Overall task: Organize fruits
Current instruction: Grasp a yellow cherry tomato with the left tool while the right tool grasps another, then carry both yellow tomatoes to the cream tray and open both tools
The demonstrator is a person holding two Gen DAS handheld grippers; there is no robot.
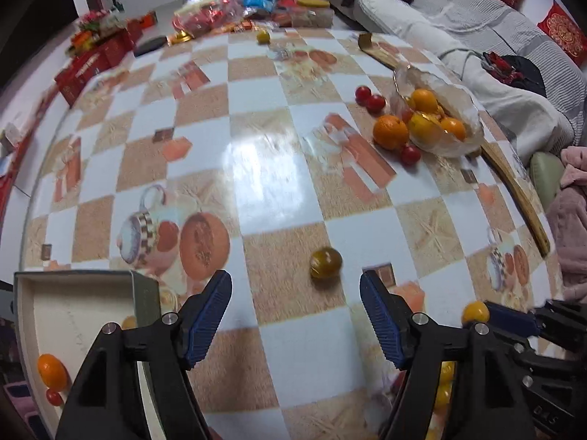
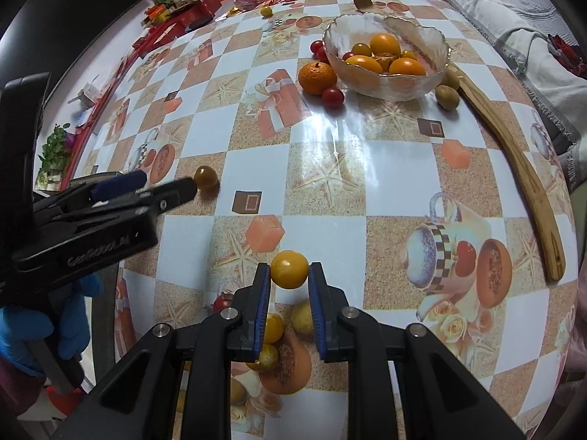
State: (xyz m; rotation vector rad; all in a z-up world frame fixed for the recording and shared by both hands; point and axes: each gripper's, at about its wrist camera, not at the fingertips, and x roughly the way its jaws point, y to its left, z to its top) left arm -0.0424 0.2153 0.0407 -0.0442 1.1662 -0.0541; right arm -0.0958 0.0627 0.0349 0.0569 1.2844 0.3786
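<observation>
Right gripper [image 2: 290,278] clamped on a yellow fruit [image 2: 289,269], lifted off the table [image 2: 330,168] near its front edge (prob. for sorting). Left gripper [image 1: 295,295] spread apart, dark fruit [image 1: 325,263] just ahead; box [image 1: 73,304] w/ fruit at front-left corner.

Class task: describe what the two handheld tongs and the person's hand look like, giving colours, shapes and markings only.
Both tongs, left tongs and right tongs, are matte black angular plastic with silver round bolts and ribbed blue pads. The left body carries pale embossed lettering, too blurred to read. The hand wears a blue glove.
</observation>
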